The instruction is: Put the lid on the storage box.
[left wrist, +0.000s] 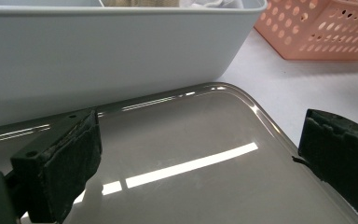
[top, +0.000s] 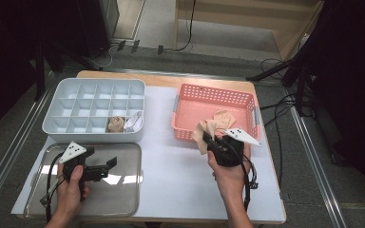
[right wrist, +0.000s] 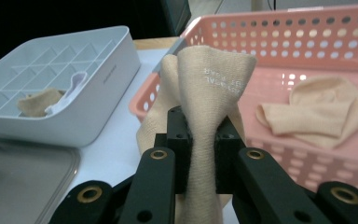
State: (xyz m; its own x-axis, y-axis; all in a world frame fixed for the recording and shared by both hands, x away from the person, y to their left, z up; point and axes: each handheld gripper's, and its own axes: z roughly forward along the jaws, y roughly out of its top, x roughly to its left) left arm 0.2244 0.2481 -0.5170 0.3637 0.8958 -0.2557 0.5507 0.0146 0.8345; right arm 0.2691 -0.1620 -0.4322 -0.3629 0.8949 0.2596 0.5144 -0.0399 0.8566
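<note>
Surface: one white table (top: 180,175), grey floor around it.
Held sock: one beige sock (right wrist: 209,107) pinched between the right gripper (right wrist: 200,140) fingers, bunched above them, hanging below, at the basket's near rim.
Right gripper: clamped on that sock.
Basket: one pink basket (right wrist: 307,32) beyond the fingers, one more beige sock (right wrist: 317,116) inside.
Left gripper (left wrist: 196,154): fingers apart, nothing between, over one metal tray (left wrist: 191,121).
Organizer: one white divided box (top: 95,104) past the left fingers, two compartments filled.
</note>
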